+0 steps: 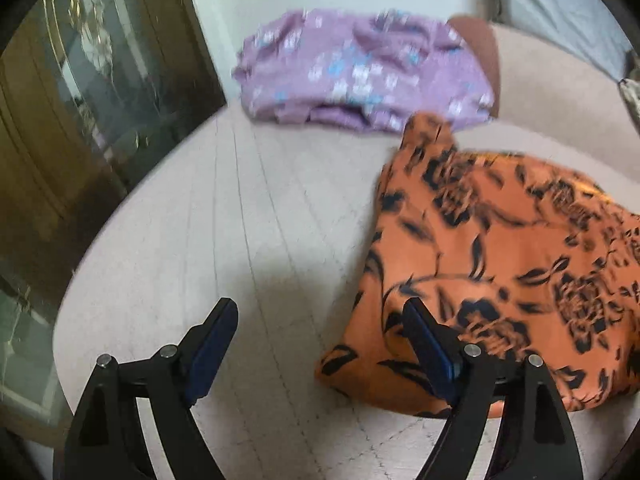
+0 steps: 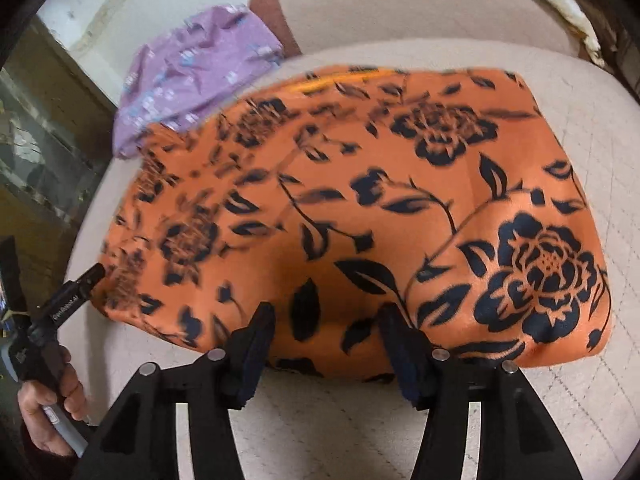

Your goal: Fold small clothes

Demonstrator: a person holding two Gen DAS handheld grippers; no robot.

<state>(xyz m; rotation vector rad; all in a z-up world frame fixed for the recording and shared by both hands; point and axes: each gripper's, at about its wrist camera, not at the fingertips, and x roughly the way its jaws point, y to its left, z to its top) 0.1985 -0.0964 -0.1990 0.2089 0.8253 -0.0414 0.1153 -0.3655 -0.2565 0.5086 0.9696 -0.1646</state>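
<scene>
Lettering on left gripper [image 2: 86,280] illegible; orange garment [image 2: 360,208] beside

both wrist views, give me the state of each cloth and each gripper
orange floral garment: folded into a block, lying flat on the beige cushion
purple floral garment: folded, lying behind the orange one, its near edge overlapped by an orange corner
left gripper: open, holding nothing, beside the orange garment's left edge
right gripper: open, at the orange garment's near edge
</scene>
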